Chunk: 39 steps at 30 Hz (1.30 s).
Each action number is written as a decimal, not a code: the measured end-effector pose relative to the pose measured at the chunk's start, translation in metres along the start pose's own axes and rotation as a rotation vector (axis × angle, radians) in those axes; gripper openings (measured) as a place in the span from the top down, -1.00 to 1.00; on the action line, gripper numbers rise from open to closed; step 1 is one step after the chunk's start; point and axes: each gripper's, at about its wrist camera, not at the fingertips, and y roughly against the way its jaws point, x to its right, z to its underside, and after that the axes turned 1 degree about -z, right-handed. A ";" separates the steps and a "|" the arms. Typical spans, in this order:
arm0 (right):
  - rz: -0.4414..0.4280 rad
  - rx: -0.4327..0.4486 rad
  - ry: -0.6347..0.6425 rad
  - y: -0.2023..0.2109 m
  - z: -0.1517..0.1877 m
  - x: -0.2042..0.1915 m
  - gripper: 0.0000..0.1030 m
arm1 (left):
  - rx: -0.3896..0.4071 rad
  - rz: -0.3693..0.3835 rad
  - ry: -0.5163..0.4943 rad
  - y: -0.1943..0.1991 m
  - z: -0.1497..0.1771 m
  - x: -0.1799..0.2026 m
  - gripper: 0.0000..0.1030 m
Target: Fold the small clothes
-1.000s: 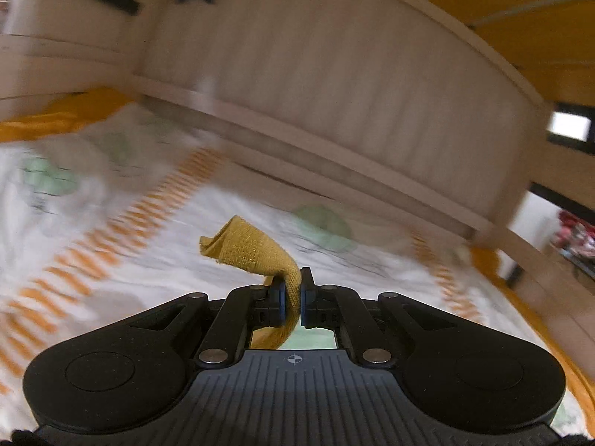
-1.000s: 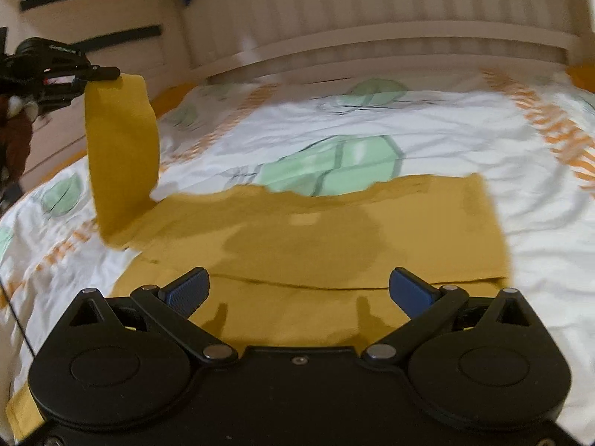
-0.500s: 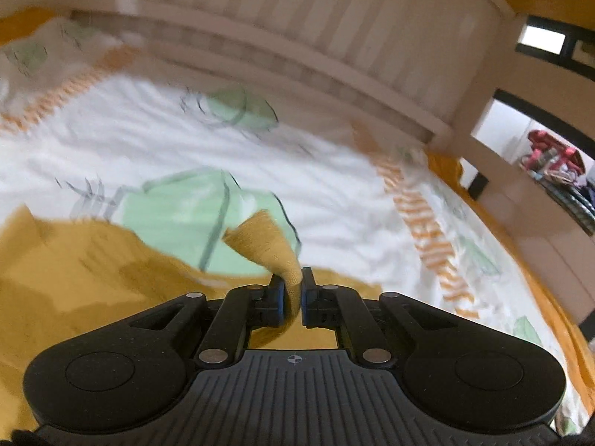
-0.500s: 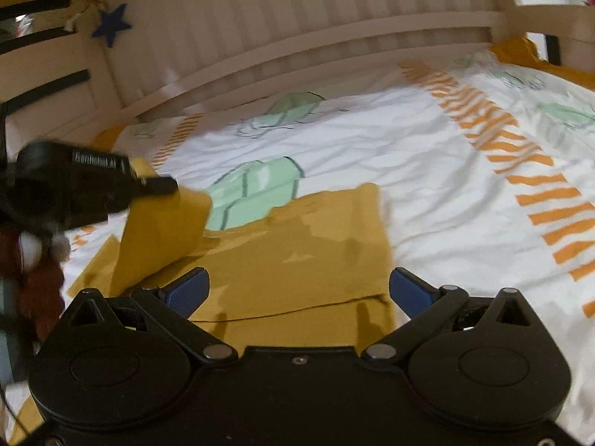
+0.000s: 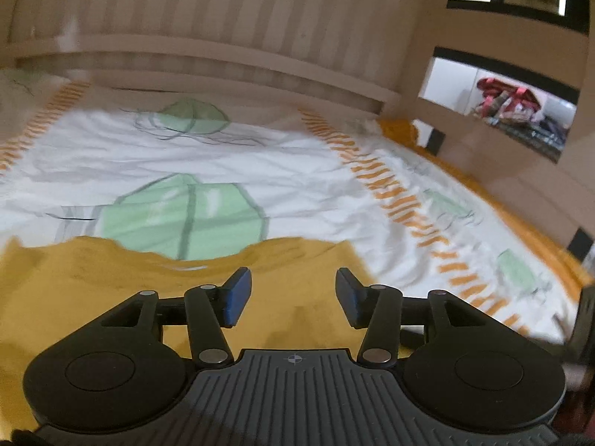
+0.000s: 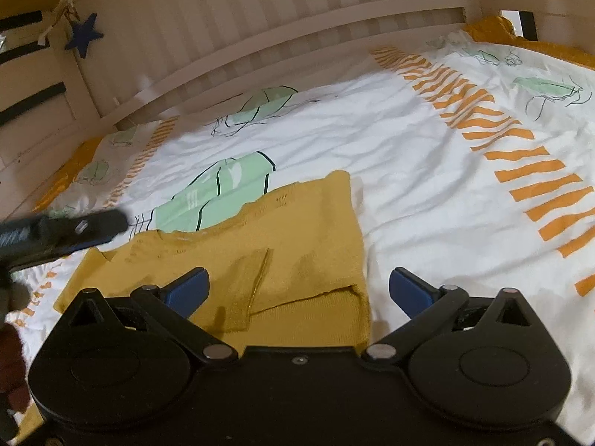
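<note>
Left gripper (image 5: 293, 297) is letting go: its jaws, pinched on the sleeve (image 6: 245, 286) a second ago, are opening with nothing between them. The sleeve, hanging raised off the bed's left side earlier, is now lying flat across the yellow sweater (image 6: 297, 238), folded inward. Left gripper is dropping from above the bedspread (image 5: 297, 171) to low over the sweater, near the garment's left edge in the right wrist view (image 6: 93, 228). Right gripper (image 6: 297, 290) is swinging its view toward the bed's right side.

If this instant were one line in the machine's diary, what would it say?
left tongs: opening, nothing between | right tongs: open, empty | yellow garment: flat on bedsheet, sleeve folded in
</note>
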 end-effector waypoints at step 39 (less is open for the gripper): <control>-0.159 -0.076 -0.021 -0.066 0.007 -0.048 -0.99 | -0.024 -0.460 0.185 0.055 0.106 -0.144 -0.10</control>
